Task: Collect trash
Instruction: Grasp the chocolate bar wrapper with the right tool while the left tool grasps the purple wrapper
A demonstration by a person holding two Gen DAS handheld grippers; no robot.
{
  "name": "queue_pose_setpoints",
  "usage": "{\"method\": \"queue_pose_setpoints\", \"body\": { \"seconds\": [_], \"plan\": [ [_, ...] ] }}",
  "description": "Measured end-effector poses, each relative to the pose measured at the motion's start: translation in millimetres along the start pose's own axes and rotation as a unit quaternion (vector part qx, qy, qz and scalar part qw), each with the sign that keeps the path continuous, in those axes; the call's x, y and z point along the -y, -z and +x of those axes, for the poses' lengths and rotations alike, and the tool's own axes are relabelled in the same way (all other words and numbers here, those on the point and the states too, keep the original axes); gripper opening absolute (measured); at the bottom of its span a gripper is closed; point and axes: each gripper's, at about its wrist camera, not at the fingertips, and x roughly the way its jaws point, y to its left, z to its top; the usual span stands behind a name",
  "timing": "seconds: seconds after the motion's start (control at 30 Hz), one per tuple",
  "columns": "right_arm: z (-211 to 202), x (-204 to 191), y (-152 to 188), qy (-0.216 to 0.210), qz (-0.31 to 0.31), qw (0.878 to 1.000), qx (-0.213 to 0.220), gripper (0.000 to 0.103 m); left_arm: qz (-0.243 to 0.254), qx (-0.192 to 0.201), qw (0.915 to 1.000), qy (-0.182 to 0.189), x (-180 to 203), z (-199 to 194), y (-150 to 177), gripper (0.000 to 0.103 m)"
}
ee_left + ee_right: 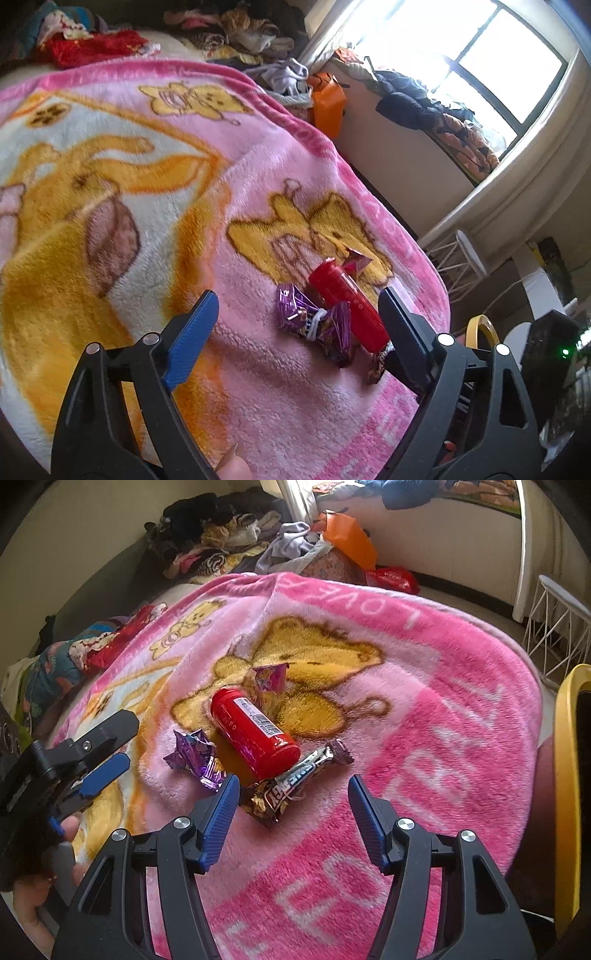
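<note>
A small heap of trash lies on the pink bear-print blanket. It holds a red cylindrical bottle on its side, a crumpled purple foil wrapper, a brown-and-silver candy bar wrapper and a pink wrapper behind the bottle. My right gripper hovers open just before the candy bar wrapper, gripping nothing. My left gripper is open too, with the purple wrapper and the red bottle between its fingers, which press on neither. It shows at the left in the right wrist view as the left gripper.
A yellow-rimmed bin stands beside the bed on the right. A white wire rack is on the floor beyond it. An orange bag and piles of clothes sit past the blanket's far edge, under a bright window.
</note>
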Motion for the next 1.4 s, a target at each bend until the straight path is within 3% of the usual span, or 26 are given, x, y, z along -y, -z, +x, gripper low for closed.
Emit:
{"method": "queue_pose_setpoints", "body": {
  "seconds": [0.23,0.47,0.5,0.53,0.7,0.83,1.23,1.4],
  "plan": [
    [17,1,0,-0.002,0.011,1.000,-0.023,0.054,-0.001,-0.022,0.9996,0.021,5,11,4,0.075],
    [20,14,3,-0.019,0.038,0.998,-0.037,0.035,0.000,-0.044,0.9986,0.029,8,27,9,0.068],
    [19,16,3,-0.021,0.043,0.998,-0.036,0.023,0.000,-0.046,0.9985,0.028,9,29,10,0.066],
    [19,18,4,-0.022,0.048,0.998,-0.036,0.022,0.001,-0.049,0.9984,0.027,9,31,11,0.063],
    [11,31,8,-0.040,0.077,0.996,-0.035,0.018,0.010,-0.055,0.9982,0.019,11,37,14,0.058],
    [2,36,10,-0.044,0.084,0.995,-0.027,0.017,0.014,-0.058,0.9982,0.010,12,41,16,0.044],
    [-23,37,14,-0.047,0.075,0.996,-0.003,0.016,0.019,-0.060,0.9980,0.008,12,43,22,0.019],
    [-30,35,16,-0.040,0.059,0.997,0.005,0.016,0.027,-0.060,0.9978,0.010,17,39,24,0.017]
  ]
}}
